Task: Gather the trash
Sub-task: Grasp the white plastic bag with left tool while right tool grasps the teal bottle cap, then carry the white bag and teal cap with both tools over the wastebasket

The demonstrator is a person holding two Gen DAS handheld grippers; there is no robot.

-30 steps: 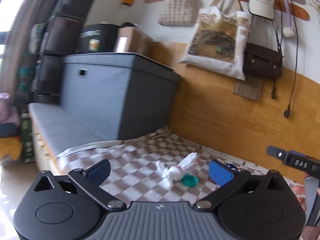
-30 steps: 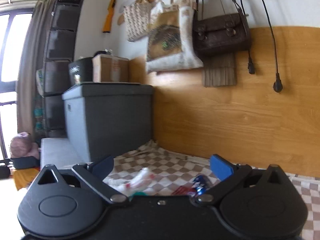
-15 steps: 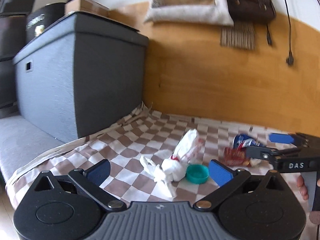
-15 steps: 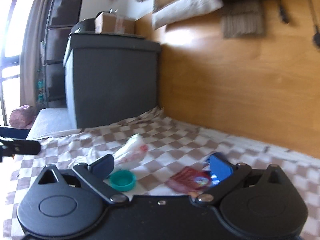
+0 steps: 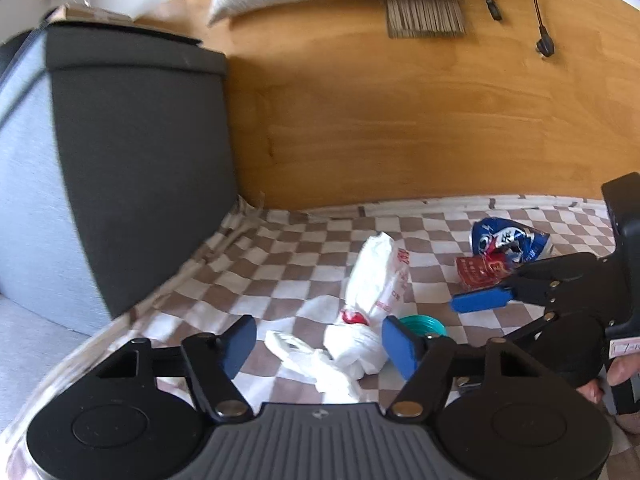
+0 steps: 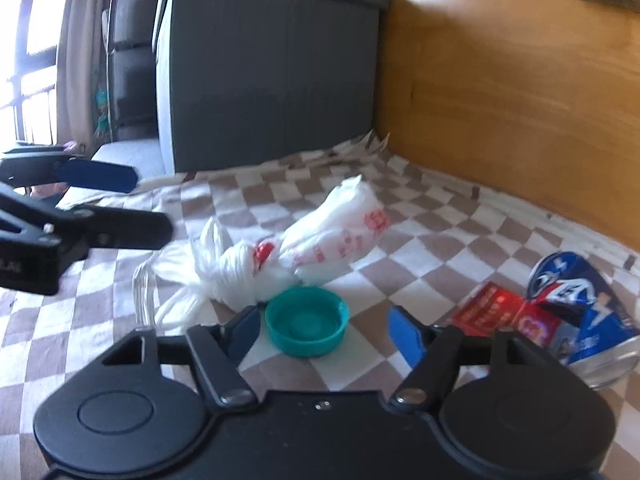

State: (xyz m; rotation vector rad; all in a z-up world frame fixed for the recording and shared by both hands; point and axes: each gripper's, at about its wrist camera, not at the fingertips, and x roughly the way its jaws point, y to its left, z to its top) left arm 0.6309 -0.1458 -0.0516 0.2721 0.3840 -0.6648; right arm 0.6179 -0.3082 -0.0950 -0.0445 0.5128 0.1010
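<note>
Left claw, jaws just narrowing, straddles a knotted white plastic bag; right claw likewise brackets a teal plastic cap, seemingly untouched.

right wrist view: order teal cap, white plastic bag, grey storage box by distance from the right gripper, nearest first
1. Teal cap: between the open fingers of the right gripper, nearer the left one.
2. White plastic bag: just behind the cap, left of centre.
3. Grey storage box: at the back, against the wood panel.
</note>
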